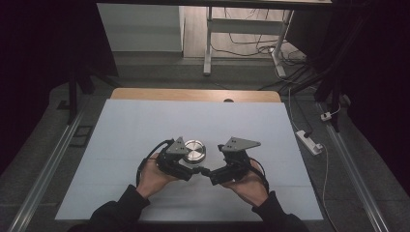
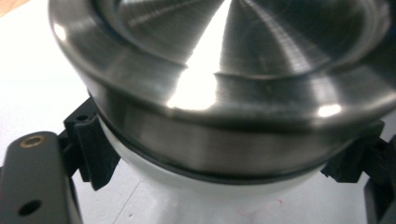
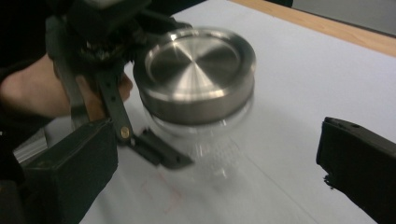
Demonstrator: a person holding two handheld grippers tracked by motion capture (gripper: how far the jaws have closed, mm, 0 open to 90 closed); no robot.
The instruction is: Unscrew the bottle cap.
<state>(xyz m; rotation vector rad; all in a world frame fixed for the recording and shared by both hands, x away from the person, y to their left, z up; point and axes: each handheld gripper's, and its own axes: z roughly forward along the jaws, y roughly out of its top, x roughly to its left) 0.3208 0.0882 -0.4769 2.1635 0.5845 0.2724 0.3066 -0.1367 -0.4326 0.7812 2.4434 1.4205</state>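
A white sheet (image 1: 145,140) is seen covering most of a wooden table (image 1: 193,94); a strip of bare wood is left exposed along the sheet's upper edge. A glass jar (image 1: 194,153) with a brushed metal lid (image 1: 195,147) is located just below the centre of the high view, standing upright on the sheet.

The left gripper (image 1: 186,166) is held in the left hand (image 1: 153,176) at lower centre-left of the high view, directly beside the jar. In the left gripper view, the lid (image 2: 219,70) occupies the upper part of the frame, and the clear jar body (image 2: 196,179) is seen below it. One black jaw is placed against the jar at lower left and the other at lower right, just under the lid rim. The jar is therefore gripped between the jaws at the neck.

The right gripper (image 1: 212,175) is held in the right hand (image 1: 249,183) at lower centre-right of the high view, its tips close to those of the left gripper. In the right gripper view, the jar (image 3: 210,144) is seen at upper centre, blurred below the lid (image 3: 196,70). The right gripper's own jaws are seen at lower left and at right of that frame, spread wide, with nothing between them. The left gripper (image 3: 135,135) is seen at upper left of that frame, touching the jar.
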